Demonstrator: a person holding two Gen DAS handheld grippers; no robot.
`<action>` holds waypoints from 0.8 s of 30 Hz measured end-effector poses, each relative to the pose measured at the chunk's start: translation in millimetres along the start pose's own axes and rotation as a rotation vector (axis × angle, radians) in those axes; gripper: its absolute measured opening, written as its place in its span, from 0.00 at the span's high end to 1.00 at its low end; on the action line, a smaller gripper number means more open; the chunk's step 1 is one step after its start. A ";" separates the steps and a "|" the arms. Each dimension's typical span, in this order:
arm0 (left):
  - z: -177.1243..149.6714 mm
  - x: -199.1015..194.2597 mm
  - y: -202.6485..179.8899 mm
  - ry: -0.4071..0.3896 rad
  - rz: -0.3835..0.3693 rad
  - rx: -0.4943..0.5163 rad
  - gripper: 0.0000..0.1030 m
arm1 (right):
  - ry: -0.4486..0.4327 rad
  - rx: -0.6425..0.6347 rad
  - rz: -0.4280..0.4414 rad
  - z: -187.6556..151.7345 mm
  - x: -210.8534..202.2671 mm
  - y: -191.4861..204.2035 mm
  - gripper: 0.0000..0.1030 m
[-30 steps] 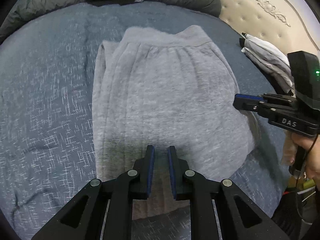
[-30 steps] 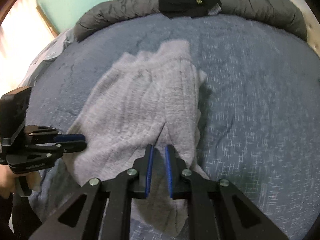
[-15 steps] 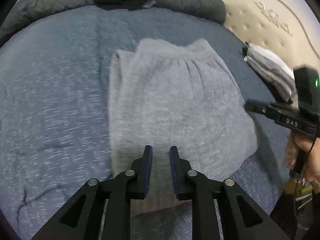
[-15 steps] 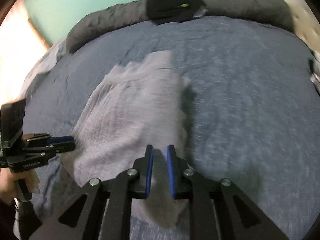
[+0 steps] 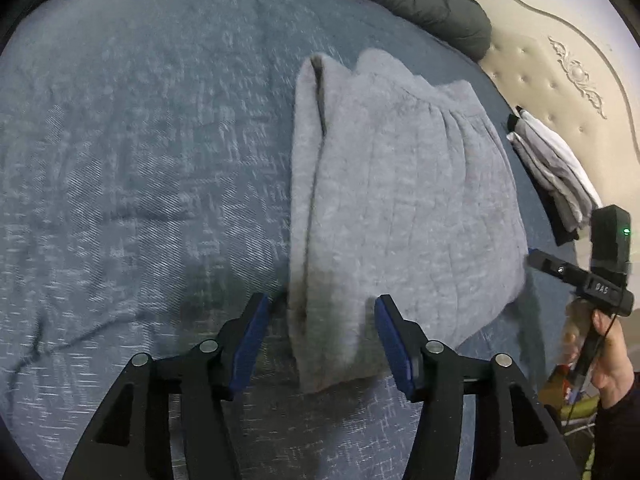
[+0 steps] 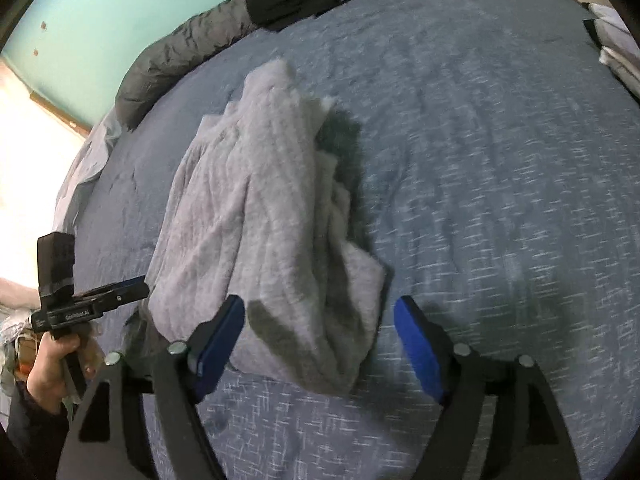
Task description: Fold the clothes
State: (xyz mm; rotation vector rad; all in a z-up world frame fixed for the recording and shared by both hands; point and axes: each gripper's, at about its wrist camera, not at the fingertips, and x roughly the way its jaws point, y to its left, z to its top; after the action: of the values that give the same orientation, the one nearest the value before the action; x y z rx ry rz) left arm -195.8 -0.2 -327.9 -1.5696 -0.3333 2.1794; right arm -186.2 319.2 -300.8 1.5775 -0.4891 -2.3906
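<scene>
The soft grey fleece trousers [image 5: 404,208] lie folded on the blue-grey bedspread [image 5: 140,160] just ahead of both my tools. My left gripper [image 5: 318,336] has just been opening and stands fairly wide over the near hem edge, pads clear of the cloth. My right gripper [image 6: 320,340] has also just opened, wider, straddling the other near corner without pressing. I judge the fabric light, limp and thick-layered, so I'd pinch the near doubled edge.
</scene>
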 end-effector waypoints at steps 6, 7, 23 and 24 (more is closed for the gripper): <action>-3.2 21.0 4.7 0.034 -0.045 -0.034 0.35 | 0.052 0.006 -0.001 -4.1 24.4 -2.2 0.13; -3.7 24.5 6.3 0.039 -0.051 -0.043 0.34 | 0.058 0.024 0.014 -3.9 28.0 -5.4 0.11; -9.0 26.1 -9.7 -0.031 -0.086 -0.027 0.33 | 0.060 -0.088 0.047 9.0 51.3 15.3 0.10; -9.4 27.0 -9.5 -0.033 -0.093 -0.027 0.33 | 0.062 -0.083 0.056 8.7 52.4 13.8 0.10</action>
State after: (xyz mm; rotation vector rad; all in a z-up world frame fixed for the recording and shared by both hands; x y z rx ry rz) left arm -192.2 20.4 -349.4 -1.5034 -0.4394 2.1396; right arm -214.6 288.3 -336.2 1.5754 -0.4106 -2.2825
